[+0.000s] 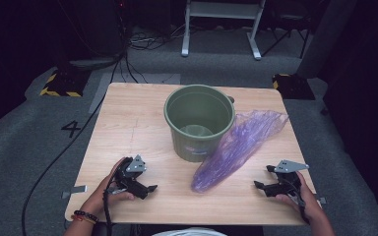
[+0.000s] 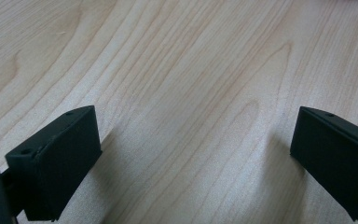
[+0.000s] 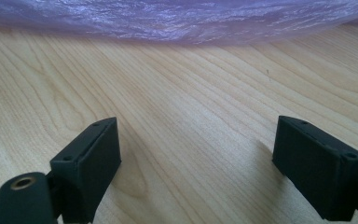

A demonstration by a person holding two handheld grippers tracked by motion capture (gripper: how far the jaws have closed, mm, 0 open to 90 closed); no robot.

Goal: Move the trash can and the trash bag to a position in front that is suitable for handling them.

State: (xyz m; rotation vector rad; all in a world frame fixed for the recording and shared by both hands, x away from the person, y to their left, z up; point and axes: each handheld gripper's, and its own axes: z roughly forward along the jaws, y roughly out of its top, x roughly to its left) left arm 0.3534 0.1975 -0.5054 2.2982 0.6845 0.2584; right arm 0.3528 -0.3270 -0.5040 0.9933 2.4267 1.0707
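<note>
Purple plastic bag [image 1: 238, 147] lay crumpled and stretched out on the wooden table [image 1: 128, 123], running from near the table's right rear down toward the front middle, and we saw its upper stretch leaning against the right side of the green bin [image 1: 199, 120]. That bin stood upright near the middle of the table, open at the top, with nothing we could make out inside but its pale bottom.

We held the left gripper [image 1: 150, 188] low over the front left part of the table, well apart from the bag, its jaws spread wide with only bare wood grain between them in the left gripper view [image 2: 193, 154]. We held the right gripper [image 1: 263, 178] at the front right, near the lower end of the bag but not touching it. Its jaws pointed toward the bag and stood wide apart, empty, in the right gripper view [image 3: 196, 158], where the bag [image 3: 177, 21] lay across the top as a shiny violet band on the table beyond the jaw tips.
</note>
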